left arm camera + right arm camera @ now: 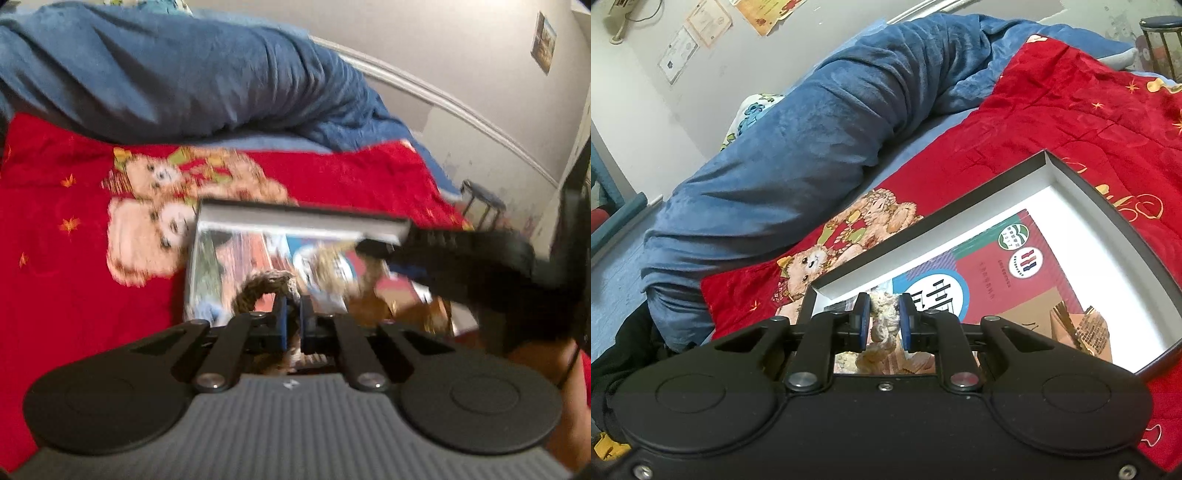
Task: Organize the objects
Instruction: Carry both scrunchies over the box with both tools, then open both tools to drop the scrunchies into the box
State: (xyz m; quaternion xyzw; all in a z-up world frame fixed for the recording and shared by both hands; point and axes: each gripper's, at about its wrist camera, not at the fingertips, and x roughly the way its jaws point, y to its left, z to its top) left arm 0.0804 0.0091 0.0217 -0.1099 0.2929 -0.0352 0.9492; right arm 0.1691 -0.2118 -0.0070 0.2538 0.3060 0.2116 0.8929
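Left view is motion-blurred; the box (295, 218) contents smear, perhaps a book.

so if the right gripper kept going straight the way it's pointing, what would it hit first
Most likely the box: the right gripper, shut on a rope, points just past the near white wall toward the red book lying inside. Depth is hard to judge, so it could meet the wall or the book first.

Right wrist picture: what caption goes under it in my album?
Right gripper pinching a cream rope over a box holding a book.
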